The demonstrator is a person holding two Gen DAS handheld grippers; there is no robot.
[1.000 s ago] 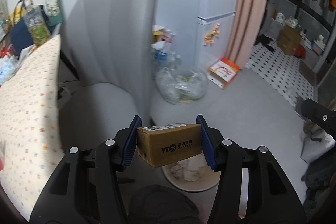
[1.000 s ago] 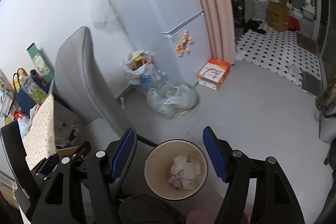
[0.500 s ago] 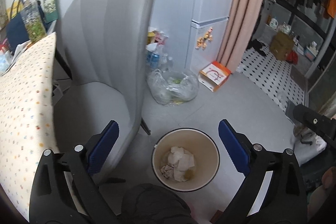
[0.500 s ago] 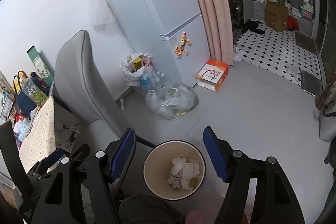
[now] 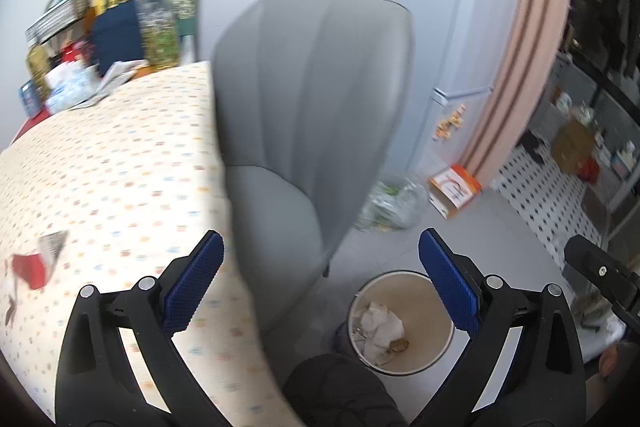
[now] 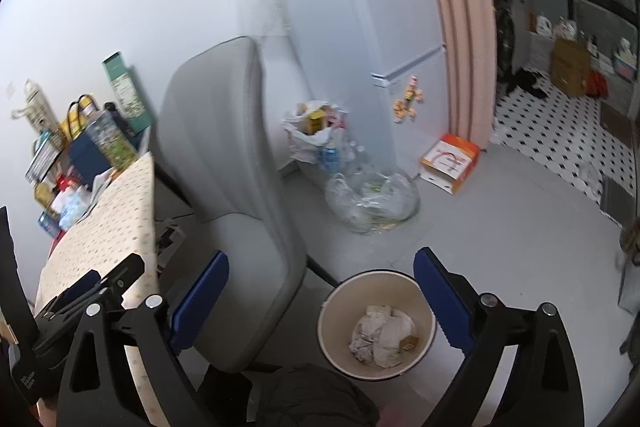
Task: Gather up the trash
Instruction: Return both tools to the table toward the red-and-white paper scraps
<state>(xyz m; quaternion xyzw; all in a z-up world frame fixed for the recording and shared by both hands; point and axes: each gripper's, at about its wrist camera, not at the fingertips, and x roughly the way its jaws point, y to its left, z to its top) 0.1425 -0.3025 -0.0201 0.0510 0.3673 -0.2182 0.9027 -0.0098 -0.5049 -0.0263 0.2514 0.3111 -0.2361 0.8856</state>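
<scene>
Below me the bin [image 6: 376,323] sits on the floor with crumpled paper [image 6: 382,335] in it. The chair [image 6: 232,187] stands to its left, the counter [image 5: 112,167] left of that, and a bag [image 6: 372,195] lies beyond by the fridge [image 6: 360,27].

The right gripper [image 6: 322,291], its jaws opening with nothing between them, hangs above a round waste bin [image 6: 340,295] (crumpled paper [image 6: 382,337] lies inside) standing on the floor beside a grey chair [image 6: 228,163].
</scene>
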